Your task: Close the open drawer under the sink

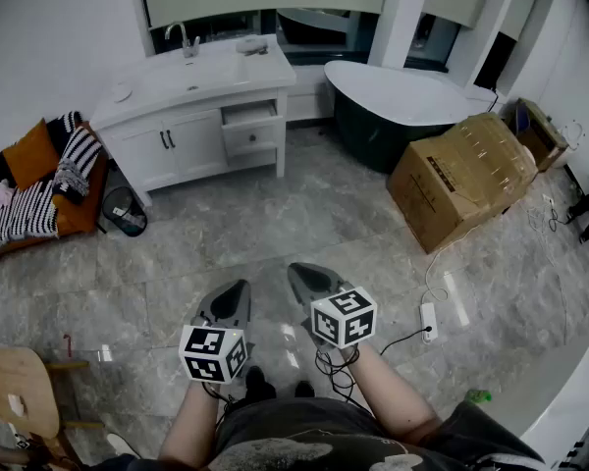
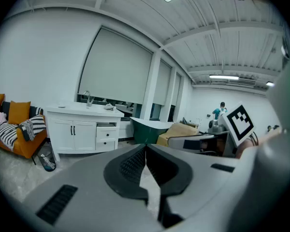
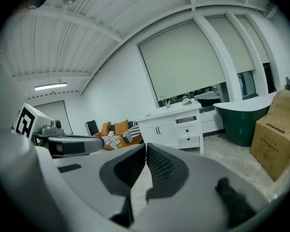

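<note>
Across the room, under the sink (image 1: 191,75) of the white cabinet (image 1: 177,147), the top drawer (image 1: 249,114) stands pulled out a little, well apart from both claws. The left gripper (image 1: 232,300) and right gripper (image 1: 312,285) hang side by side in front of the person. Each has its jaws pressed together with nothing between them, which suits a push on the drawer front. The task looks not yet begun, and the approach is probably where trouble lies. A power strip (image 1: 429,320) and its cable lie on the floor just right of the person and could catch a foot on the way. At the cabinet, a push off to one side of the front might skew the drawer so it jams. A hard shove could slam it and rattle the things on the counter.
</note>
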A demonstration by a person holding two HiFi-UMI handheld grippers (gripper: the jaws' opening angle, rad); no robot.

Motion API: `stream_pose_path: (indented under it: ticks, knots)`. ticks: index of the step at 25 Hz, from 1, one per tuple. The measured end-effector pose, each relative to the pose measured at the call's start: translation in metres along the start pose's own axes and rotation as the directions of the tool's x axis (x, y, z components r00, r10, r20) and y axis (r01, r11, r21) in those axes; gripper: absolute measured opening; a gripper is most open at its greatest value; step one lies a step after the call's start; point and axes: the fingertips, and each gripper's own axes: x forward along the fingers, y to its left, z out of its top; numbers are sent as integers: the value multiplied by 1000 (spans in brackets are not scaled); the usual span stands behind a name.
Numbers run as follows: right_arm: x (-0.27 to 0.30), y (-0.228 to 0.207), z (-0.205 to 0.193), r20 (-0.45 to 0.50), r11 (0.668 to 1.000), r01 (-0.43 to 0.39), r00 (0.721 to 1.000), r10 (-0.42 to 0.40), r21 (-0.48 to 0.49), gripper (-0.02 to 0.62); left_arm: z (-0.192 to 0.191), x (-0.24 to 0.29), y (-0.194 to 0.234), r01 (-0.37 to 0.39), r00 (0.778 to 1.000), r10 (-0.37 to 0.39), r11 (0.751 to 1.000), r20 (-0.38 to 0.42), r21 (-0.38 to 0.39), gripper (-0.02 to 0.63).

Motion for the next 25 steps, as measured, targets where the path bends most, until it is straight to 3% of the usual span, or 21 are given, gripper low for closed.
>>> stream_pose_path:
  ticks: [13,21,25]
  knots:
    - [-43,2,-6,14,1000,-21,1000,21,-16,29,0,-11,-42,3,1000,-3,1000,8,17,15]
    - [-59,0,-13,51,996,-84,995,83,17,31,-7,-21,-48,-51,999,50,999,15,5,15]
    - [-57,-9,-25,23,996,-79,997,79,27,31,-15,-21,-41,-69,998,69,997,3,-19,15]
